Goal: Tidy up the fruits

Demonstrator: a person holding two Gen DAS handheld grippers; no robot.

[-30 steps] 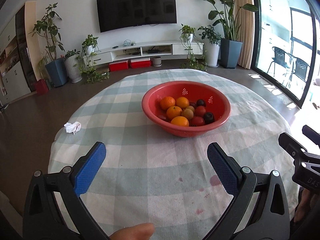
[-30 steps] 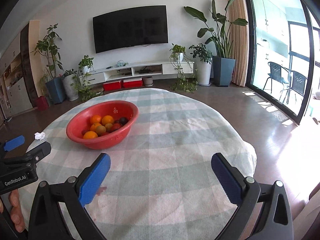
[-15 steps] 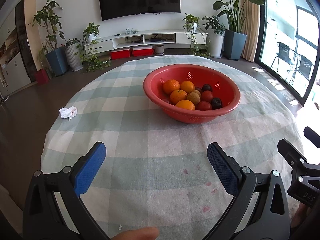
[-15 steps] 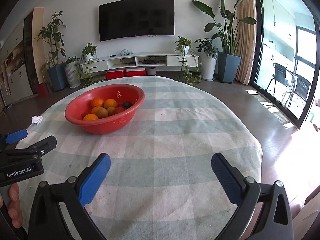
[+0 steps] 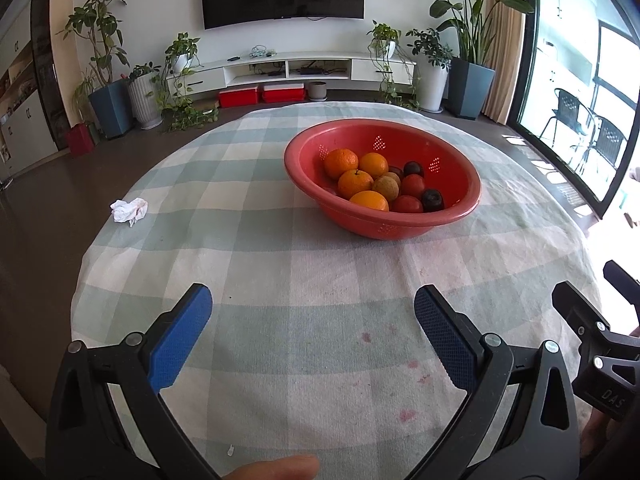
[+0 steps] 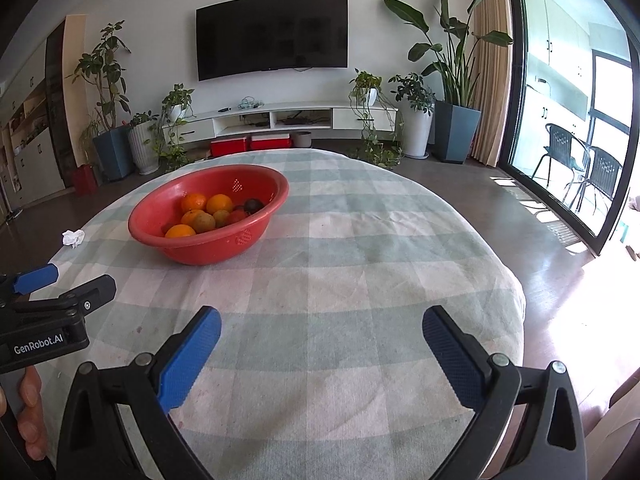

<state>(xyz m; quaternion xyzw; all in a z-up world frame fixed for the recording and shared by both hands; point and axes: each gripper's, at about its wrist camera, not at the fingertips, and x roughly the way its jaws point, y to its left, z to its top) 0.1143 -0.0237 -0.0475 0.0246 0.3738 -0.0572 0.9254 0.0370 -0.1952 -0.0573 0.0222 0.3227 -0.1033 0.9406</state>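
A red colander bowl (image 5: 452, 216) stands on the checked tablecloth, ahead and right of centre in the left wrist view. It holds several oranges (image 5: 341, 163), red fruits (image 5: 412, 185), dark plums (image 5: 433, 199) and a brownish fruit (image 5: 386, 187). My left gripper (image 5: 314, 322) is open and empty, well short of the bowl. In the right wrist view the bowl (image 6: 216, 246) lies ahead to the left. My right gripper (image 6: 322, 338) is open and empty above the cloth. The left gripper's side (image 6: 44, 312) shows at the left edge there.
A crumpled white tissue (image 5: 129, 210) lies near the table's left edge, also seen in the right wrist view (image 6: 73, 237). Reddish stains (image 5: 412, 366) mark the cloth near me. The round table's edge (image 6: 516, 292) drops off at the right. Plants and a TV stand beyond.
Both views have dropped lower and tilted up, so the bowl now sits higher and closer in frame. Both grippers stay open and empty.
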